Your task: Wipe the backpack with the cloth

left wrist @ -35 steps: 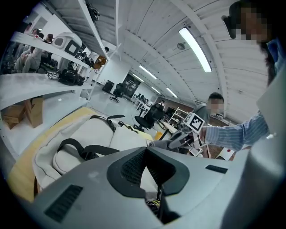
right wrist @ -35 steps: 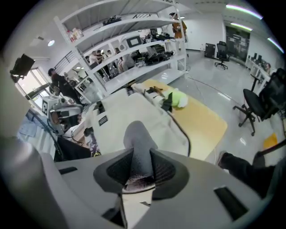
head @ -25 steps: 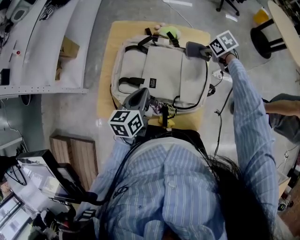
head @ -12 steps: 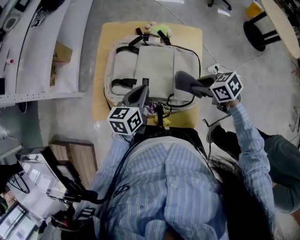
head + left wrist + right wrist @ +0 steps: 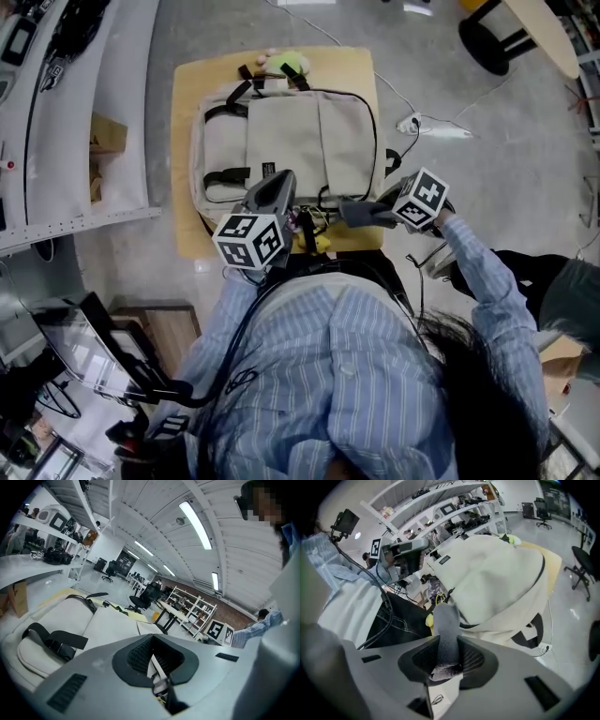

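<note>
So the backpack (image 5: 300, 131) is lying flat, front face up, on a small wooden table (image 5: 182, 103), and it pretty much eats the whole top. As far as we can see its long side runs left to right, with black loops (image 5: 223, 175) on the left end, though we can't say for sure which end is the top. There's only a thin bare strip of table along the left and far edges, and the right end of the bag hangs a little past the table edge. A green thing (image 5: 292, 64) is squeezed in at the far edge. Our right gripper (image 5: 375, 211) is clamped on the grey cloth (image 5: 354, 214), which sticks out right at the bag's near right corner; we can't tell if it's actually touching. Our left gripper (image 5: 283, 183) sits at the near edge, its jaws pinched tight on a thin pale strap (image 5: 157, 667). Room-wise, the shelf (image 5: 66, 122) is close on the left, our body is right up against the near side, and the floor (image 5: 487, 141) to the right is open apart from a cable (image 5: 441, 122), with a stool (image 5: 487, 37) further off.
</note>
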`<state>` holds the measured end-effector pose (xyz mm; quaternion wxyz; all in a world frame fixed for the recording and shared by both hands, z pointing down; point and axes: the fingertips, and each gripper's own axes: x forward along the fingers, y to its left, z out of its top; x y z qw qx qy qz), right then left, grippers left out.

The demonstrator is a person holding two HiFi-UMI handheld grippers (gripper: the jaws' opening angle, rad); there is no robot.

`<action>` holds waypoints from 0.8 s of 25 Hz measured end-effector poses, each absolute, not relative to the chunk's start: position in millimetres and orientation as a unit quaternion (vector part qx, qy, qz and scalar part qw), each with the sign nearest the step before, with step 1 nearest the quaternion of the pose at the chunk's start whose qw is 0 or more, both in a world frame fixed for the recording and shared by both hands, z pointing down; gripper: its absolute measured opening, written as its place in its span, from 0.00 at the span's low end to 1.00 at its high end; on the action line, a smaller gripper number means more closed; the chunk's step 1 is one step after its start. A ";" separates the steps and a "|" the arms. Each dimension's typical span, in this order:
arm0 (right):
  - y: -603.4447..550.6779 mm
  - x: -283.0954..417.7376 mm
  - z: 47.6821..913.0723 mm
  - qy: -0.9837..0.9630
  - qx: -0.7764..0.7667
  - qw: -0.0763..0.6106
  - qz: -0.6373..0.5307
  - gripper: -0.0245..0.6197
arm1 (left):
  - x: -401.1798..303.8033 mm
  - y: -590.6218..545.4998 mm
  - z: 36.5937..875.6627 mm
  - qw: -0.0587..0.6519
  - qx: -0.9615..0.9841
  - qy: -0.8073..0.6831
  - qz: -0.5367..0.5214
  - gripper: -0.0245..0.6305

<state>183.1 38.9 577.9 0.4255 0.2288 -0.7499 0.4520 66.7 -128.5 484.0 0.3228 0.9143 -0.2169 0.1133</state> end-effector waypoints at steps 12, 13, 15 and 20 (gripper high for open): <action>-65.3 279.7 550.6 -0.752 0.306 0.409 0.418 0.20 | 64.3 -122.9 486.3 0.325 0.909 -0.235 0.115 0.04; -75.0 287.7 547.8 -0.753 0.309 0.407 0.414 0.20 | 63.7 -122.1 486.1 0.325 0.907 -0.241 0.113 0.04; -94.1 302.2 543.4 -0.755 0.313 0.409 0.406 0.20 | 62.1 -119.9 486.9 0.327 0.903 -0.257 0.110 0.04; -140.0 332.0 535.7 -0.760 0.322 0.410 0.389 0.20 | 61.3 -115.0 487.9 0.334 0.891 -0.290 0.103 0.04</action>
